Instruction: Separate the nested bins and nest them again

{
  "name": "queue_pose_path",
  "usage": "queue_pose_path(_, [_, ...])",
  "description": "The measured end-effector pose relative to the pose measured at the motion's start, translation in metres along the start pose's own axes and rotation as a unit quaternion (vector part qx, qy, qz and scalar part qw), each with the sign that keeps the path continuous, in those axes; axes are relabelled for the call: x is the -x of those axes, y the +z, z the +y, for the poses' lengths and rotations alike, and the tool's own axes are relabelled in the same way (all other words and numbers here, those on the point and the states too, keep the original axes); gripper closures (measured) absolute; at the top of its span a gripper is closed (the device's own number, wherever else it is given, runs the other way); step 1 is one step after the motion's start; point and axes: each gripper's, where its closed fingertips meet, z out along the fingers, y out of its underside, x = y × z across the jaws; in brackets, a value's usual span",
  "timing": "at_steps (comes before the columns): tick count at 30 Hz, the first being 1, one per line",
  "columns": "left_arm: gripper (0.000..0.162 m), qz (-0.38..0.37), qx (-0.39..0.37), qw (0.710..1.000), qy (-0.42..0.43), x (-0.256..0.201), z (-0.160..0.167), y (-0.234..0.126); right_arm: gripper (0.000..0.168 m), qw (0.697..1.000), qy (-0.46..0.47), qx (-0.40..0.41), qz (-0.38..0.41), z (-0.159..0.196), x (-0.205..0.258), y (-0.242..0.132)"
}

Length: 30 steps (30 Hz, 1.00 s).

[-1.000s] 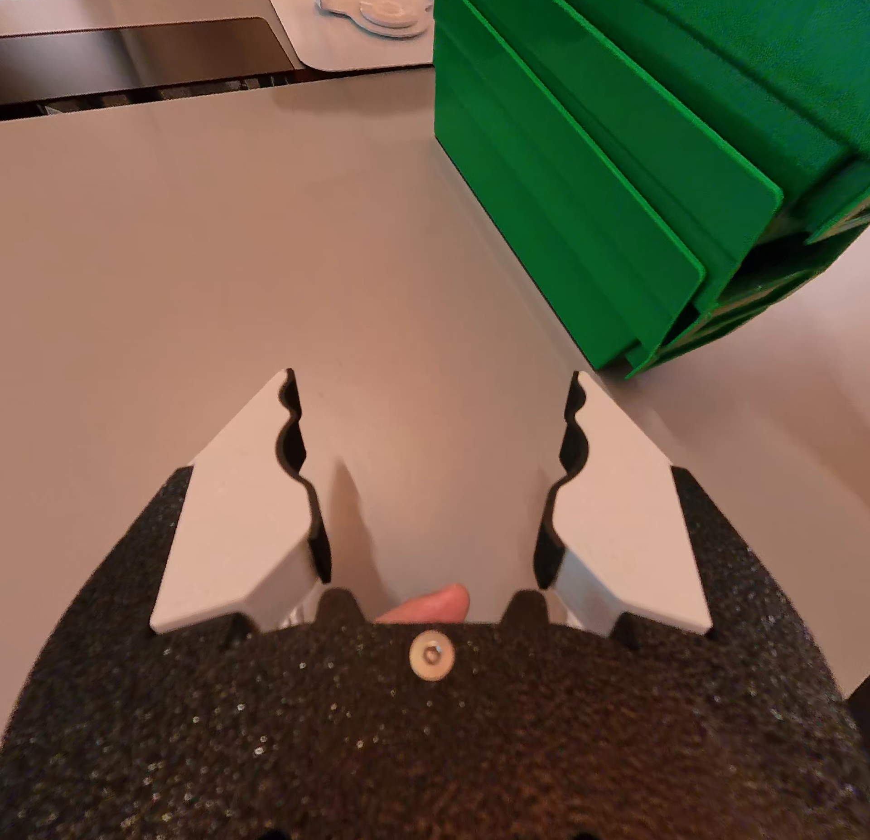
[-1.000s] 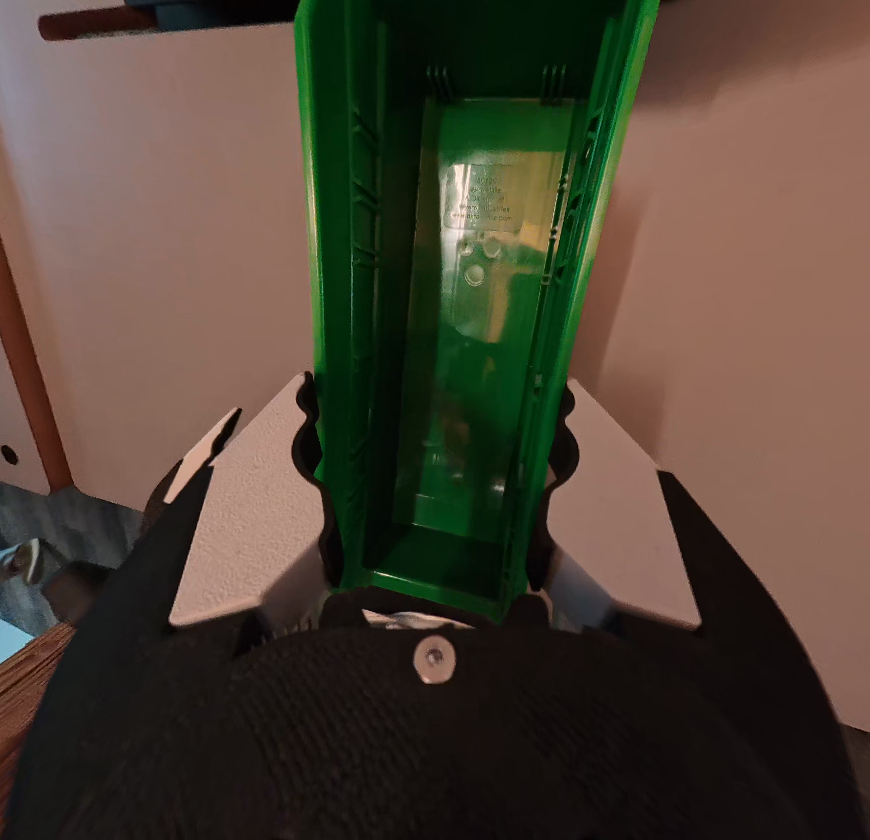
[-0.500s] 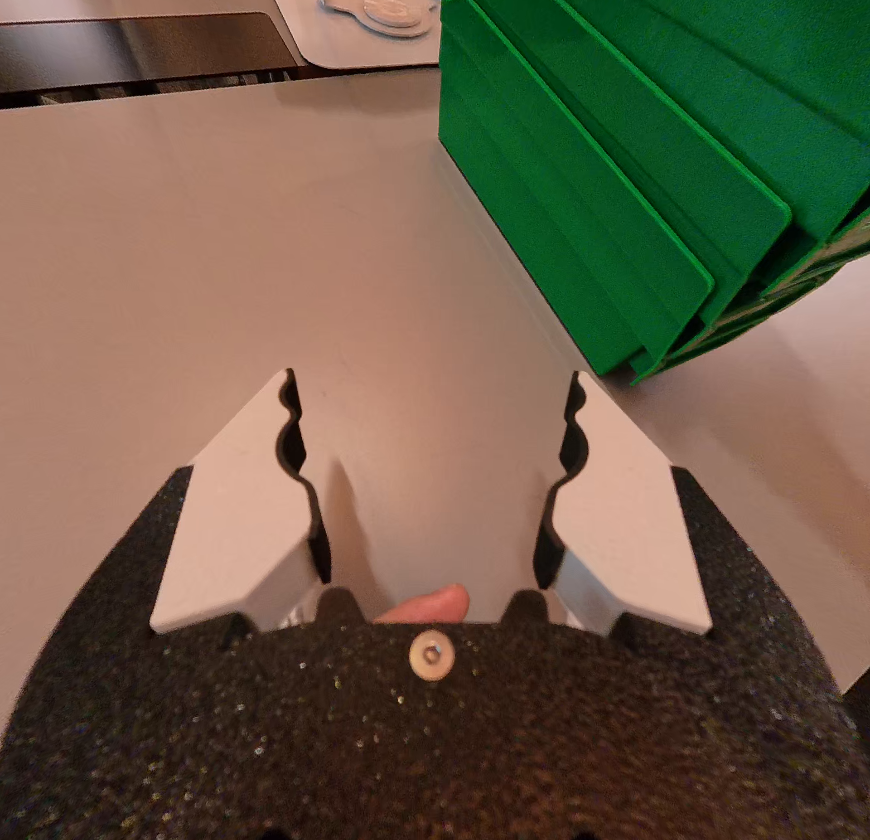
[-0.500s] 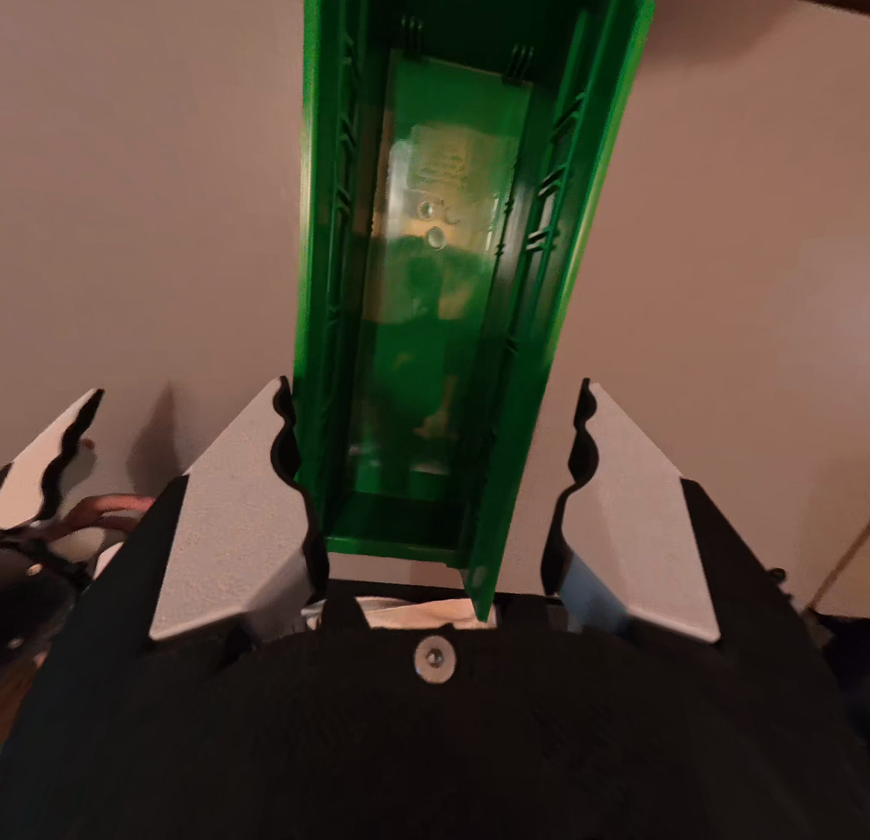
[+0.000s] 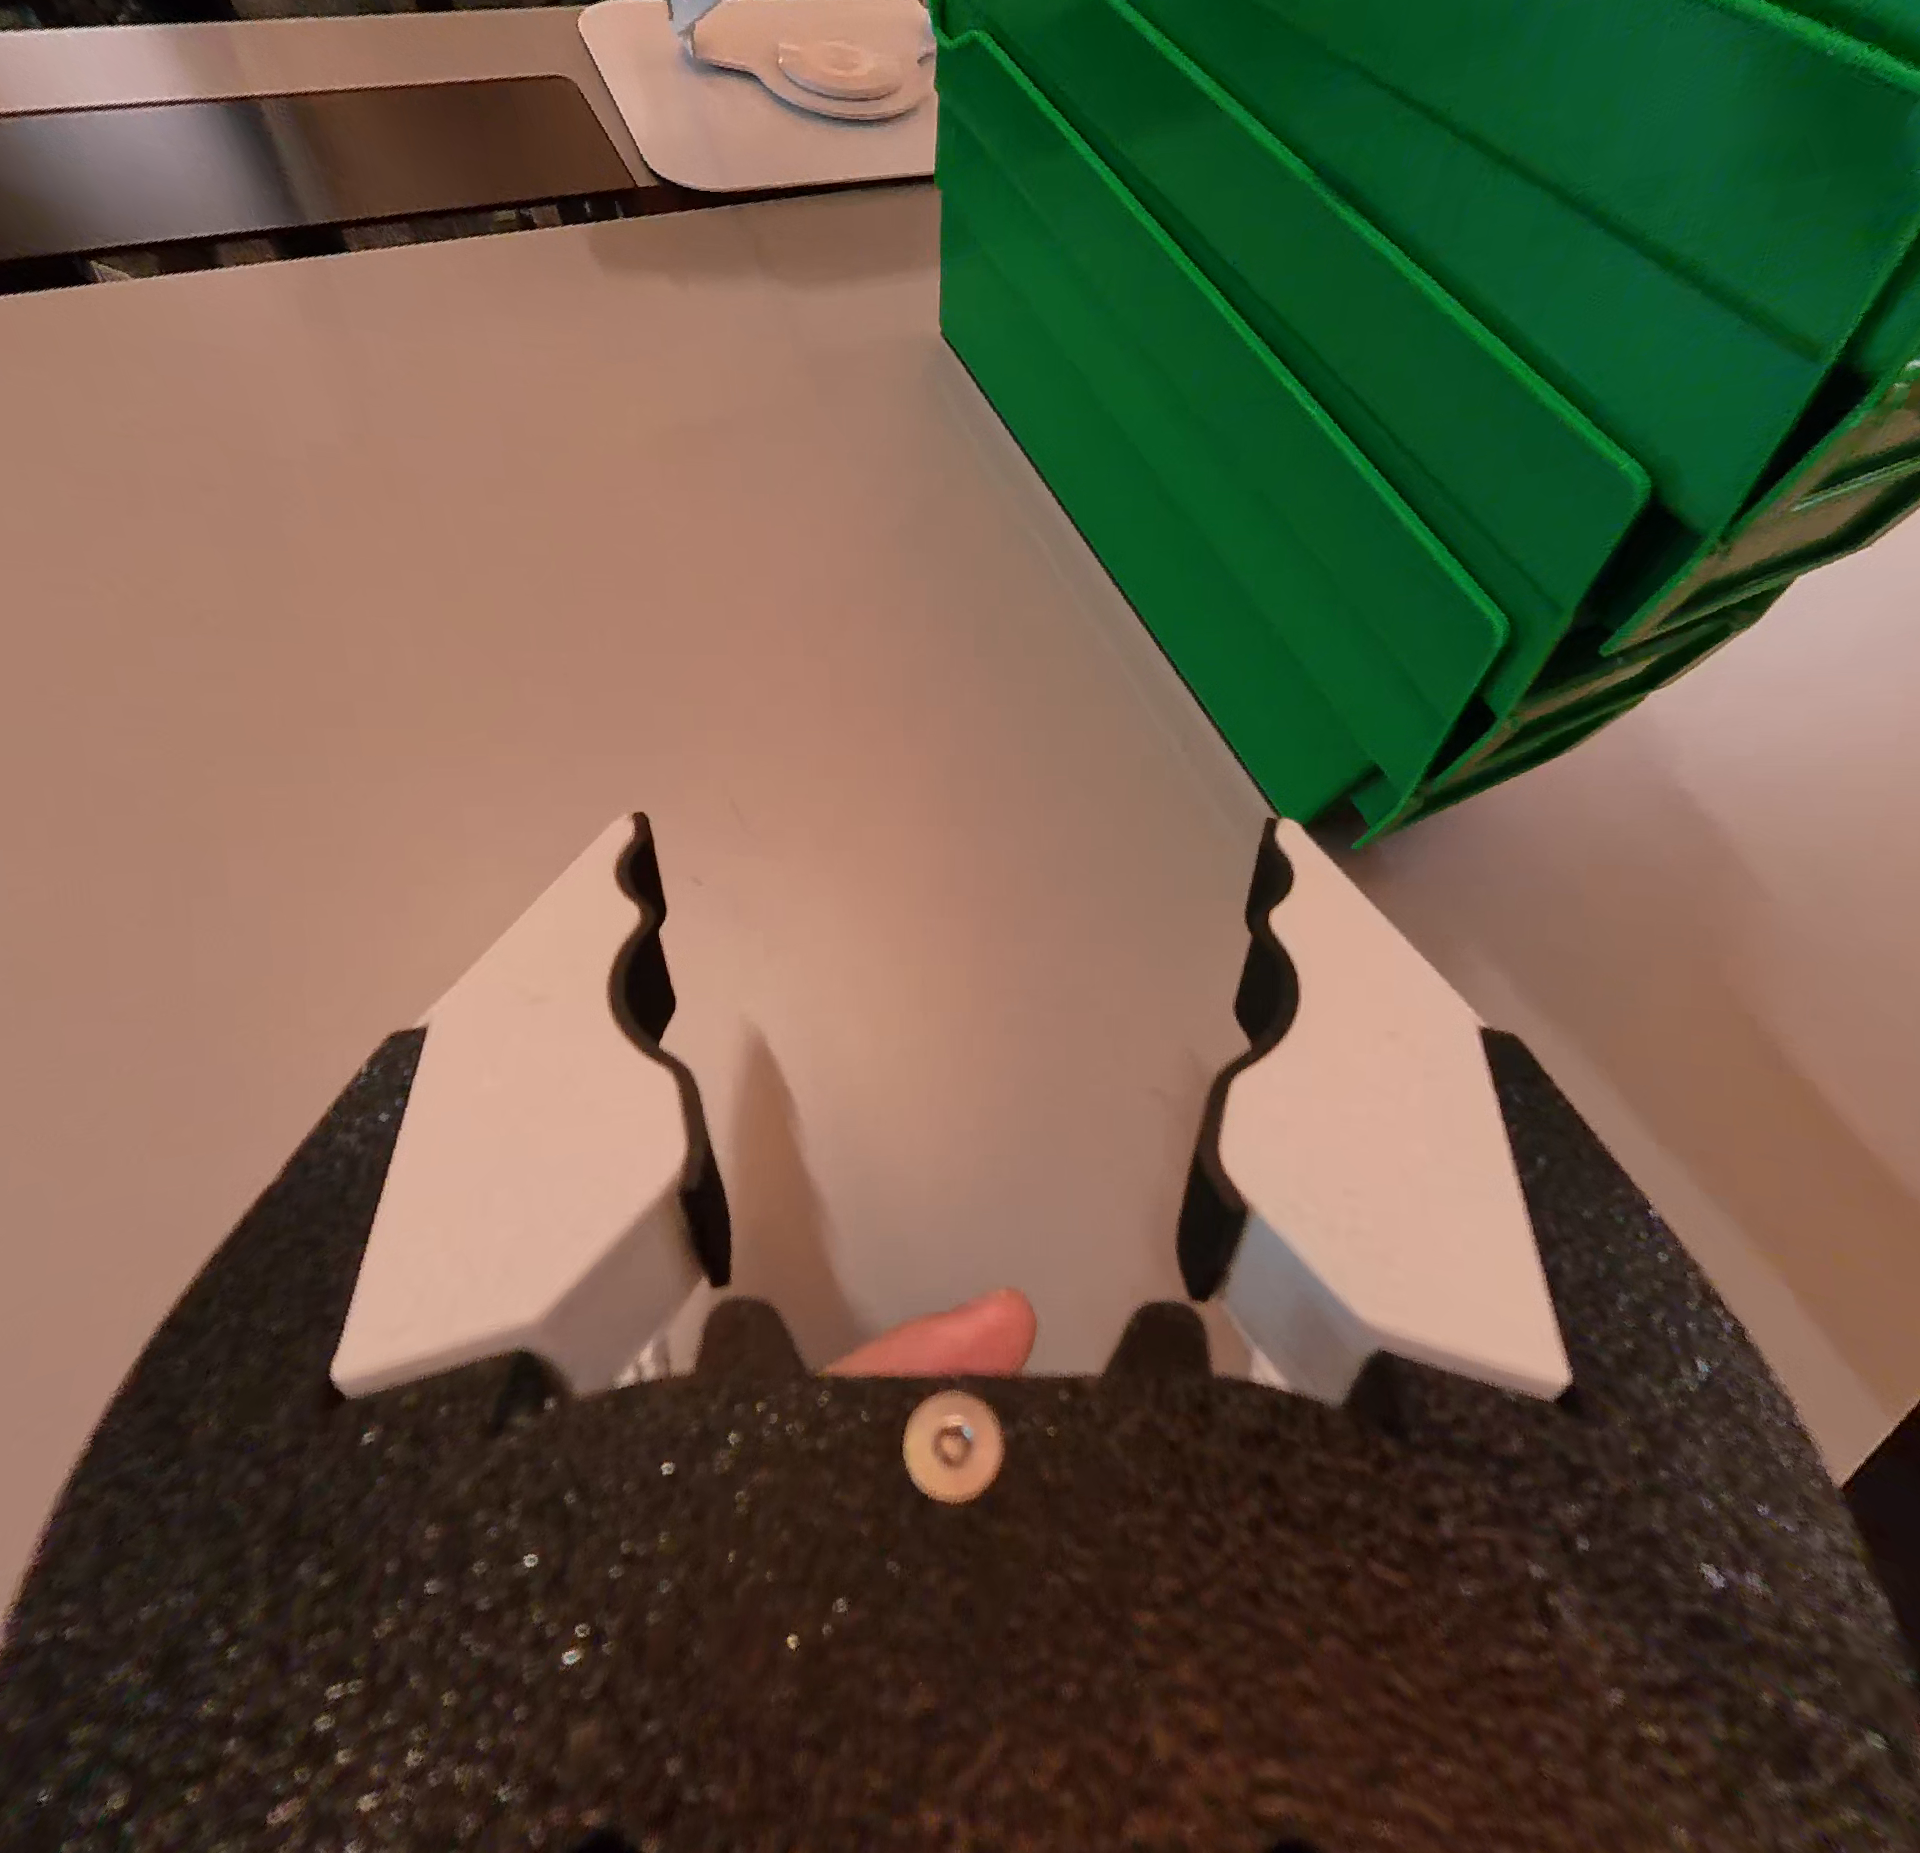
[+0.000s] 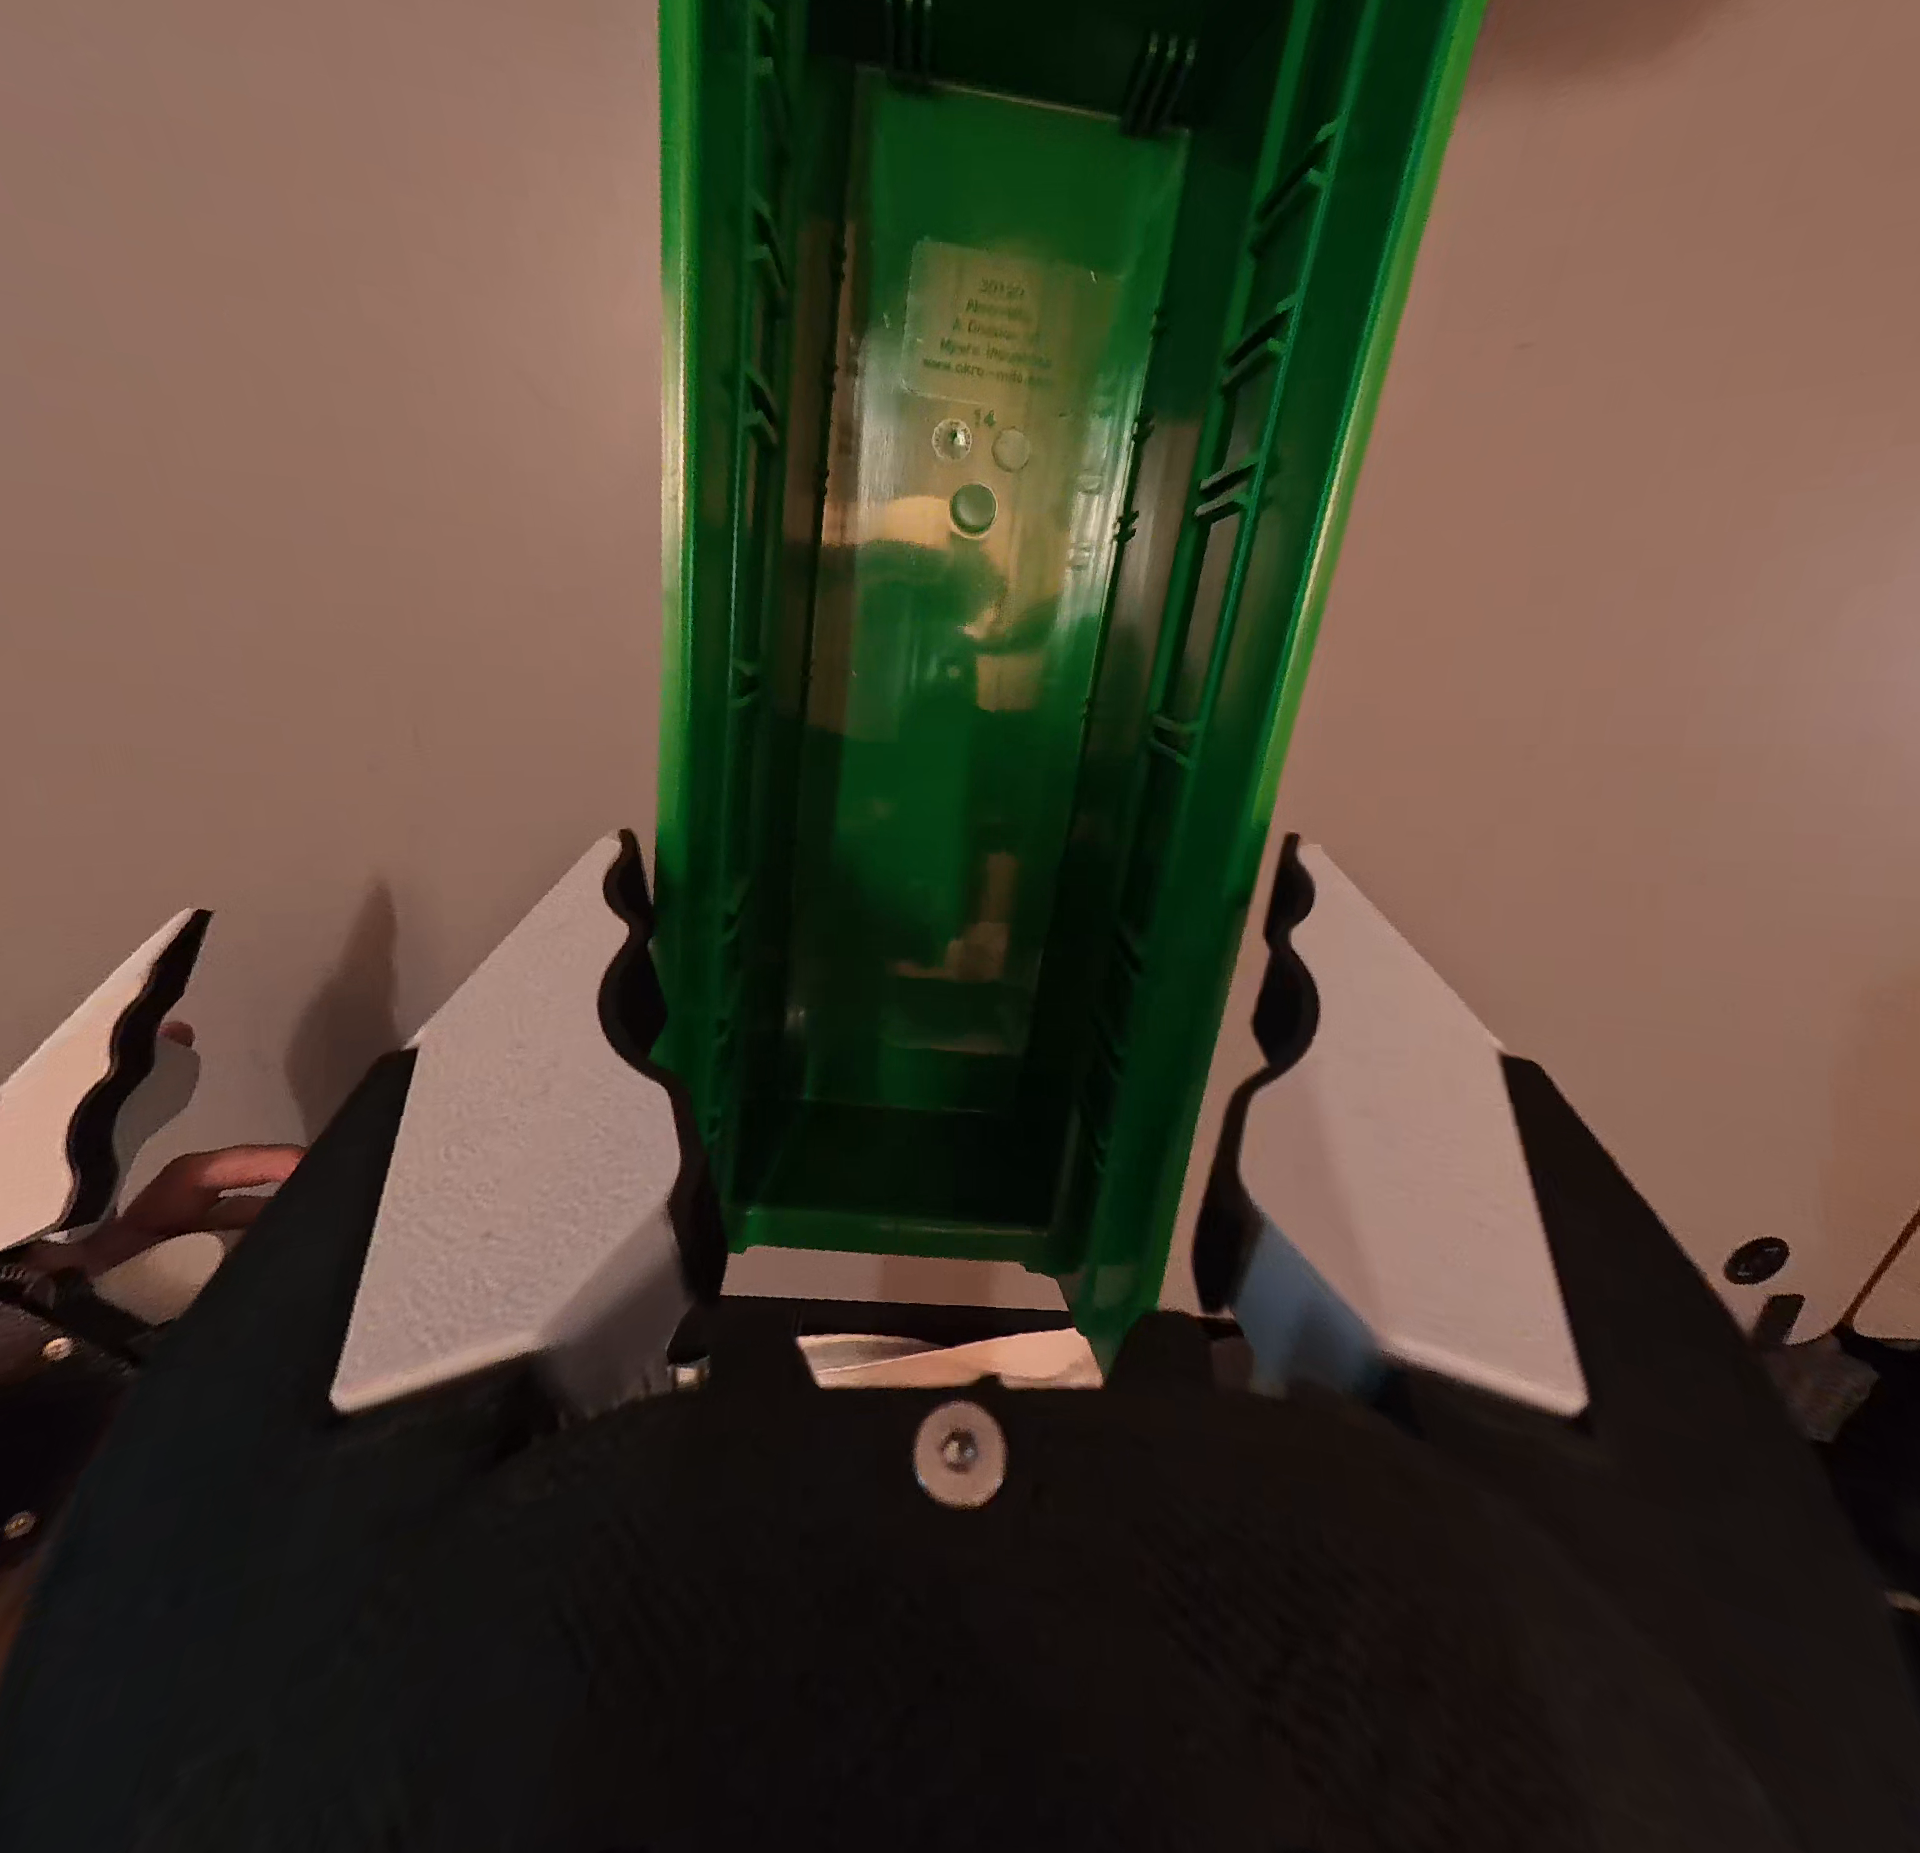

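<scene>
Right tool spread wider off green bin, left tool agape

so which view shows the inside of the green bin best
The right wrist view: it looks straight into the open green bin, showing its floor, ribbed side walls and a label, between the open right gripper. The left wrist view shows only outer walls of green bins stacked on the table, no interior.

Warm, dim light; soft shadows on the table, glare inside the green bin, wide-angle edges bending.
</scene>
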Motion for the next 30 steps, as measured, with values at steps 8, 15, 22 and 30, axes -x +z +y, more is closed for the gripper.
queue_pose_path(8, [0.052,0.001,-0.002,1.0,-0.007,0.003,-0.001,-0.002,0.062,1.0,-0.005,0.012,0.011,0.0,0.002,-0.001])
queue_pose_path(15, [0.052,0.001,-0.001,1.0,-0.002,0.0,0.0,-0.001,0.072,0.999,0.002,0.03,0.018,0.002,0.002,-0.002])
queue_pose_path(22, [0.052,-0.001,0.001,1.0,-0.005,0.003,0.001,0.001,0.077,0.999,0.004,0.05,-0.001,-0.001,0.0,-0.006])
queue_pose_path(30, [0.052,-0.002,0.011,1.0,-0.004,0.003,0.006,0.007,0.078,1.0,0.01,0.012,-0.012,-0.018,-0.001,-0.023])
